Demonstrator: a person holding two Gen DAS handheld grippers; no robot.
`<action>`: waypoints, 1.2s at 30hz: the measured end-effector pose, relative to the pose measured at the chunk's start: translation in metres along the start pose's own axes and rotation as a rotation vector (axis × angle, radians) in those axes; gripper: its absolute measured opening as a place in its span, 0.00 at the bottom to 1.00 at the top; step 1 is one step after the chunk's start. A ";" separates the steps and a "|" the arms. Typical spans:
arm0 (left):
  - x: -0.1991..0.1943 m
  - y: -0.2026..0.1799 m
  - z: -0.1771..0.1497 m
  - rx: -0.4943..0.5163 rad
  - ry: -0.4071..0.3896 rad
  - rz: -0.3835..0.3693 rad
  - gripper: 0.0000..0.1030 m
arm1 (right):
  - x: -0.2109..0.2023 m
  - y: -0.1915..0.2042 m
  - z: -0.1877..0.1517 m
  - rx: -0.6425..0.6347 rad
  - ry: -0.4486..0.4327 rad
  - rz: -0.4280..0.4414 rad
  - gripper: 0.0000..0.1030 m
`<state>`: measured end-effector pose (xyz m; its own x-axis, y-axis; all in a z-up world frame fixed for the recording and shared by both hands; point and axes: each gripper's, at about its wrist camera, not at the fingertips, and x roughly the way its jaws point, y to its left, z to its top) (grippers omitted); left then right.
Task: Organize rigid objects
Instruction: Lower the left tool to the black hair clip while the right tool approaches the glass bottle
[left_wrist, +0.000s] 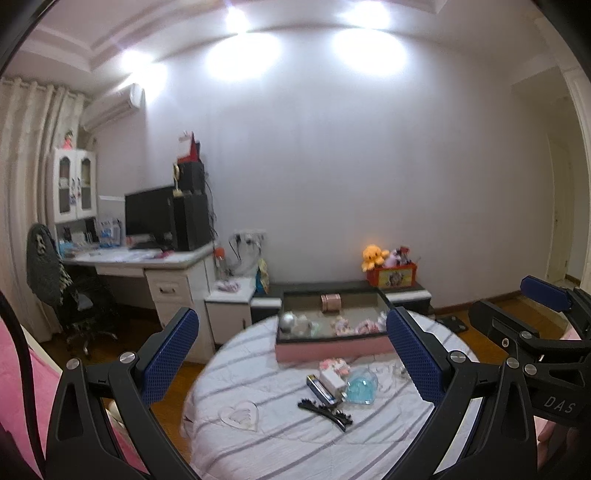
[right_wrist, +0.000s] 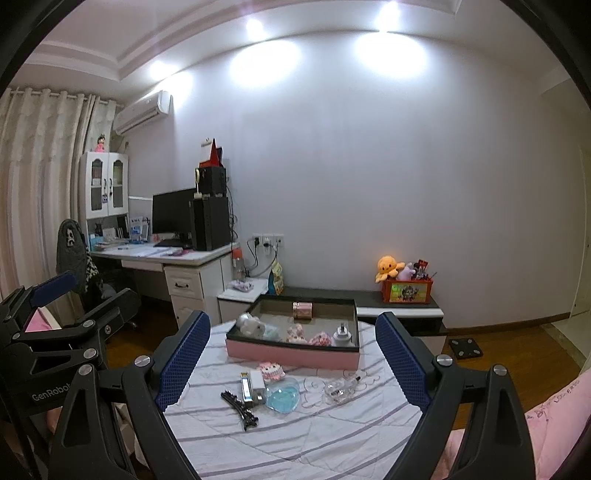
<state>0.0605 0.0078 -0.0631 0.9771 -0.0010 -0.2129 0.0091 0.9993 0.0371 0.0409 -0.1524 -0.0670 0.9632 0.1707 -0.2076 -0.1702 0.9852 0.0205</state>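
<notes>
A round table with a striped white cloth (right_wrist: 295, 435) holds a pink box (right_wrist: 291, 354) with several small items inside. In front of the box lie a black hair clip (right_wrist: 240, 404), a blue harmonica (right_wrist: 245, 387), a white charger block (right_wrist: 257, 384), a pink toy (right_wrist: 271, 371), a blue transparent case (right_wrist: 282, 395) and a clear glass piece (right_wrist: 340, 387). My left gripper (left_wrist: 291, 354) is open and empty above the table; the clip (left_wrist: 325, 411) and blue case (left_wrist: 362, 387) lie below it. My right gripper (right_wrist: 291, 354) is open and empty, held back from the items.
A desk with a monitor (right_wrist: 173, 214) and a chair (right_wrist: 77, 258) stand at the left. A low cabinet with a red toy bin (right_wrist: 406, 290) runs along the wall behind the table. Pink bedding (right_wrist: 554, 424) lies at the right.
</notes>
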 end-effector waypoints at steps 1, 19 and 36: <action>0.010 0.000 -0.006 -0.007 0.031 -0.013 1.00 | 0.006 -0.001 -0.004 0.002 0.014 -0.001 0.90; 0.177 -0.038 -0.132 -0.024 0.556 -0.033 1.00 | 0.143 -0.063 -0.128 0.097 0.413 -0.037 0.90; 0.213 0.007 -0.157 -0.068 0.667 0.008 0.74 | 0.192 -0.084 -0.136 0.103 0.509 -0.067 0.90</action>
<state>0.2356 0.0201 -0.2616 0.6358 0.0084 -0.7718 -0.0325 0.9993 -0.0159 0.2117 -0.2045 -0.2418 0.7442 0.1029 -0.6600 -0.0652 0.9945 0.0815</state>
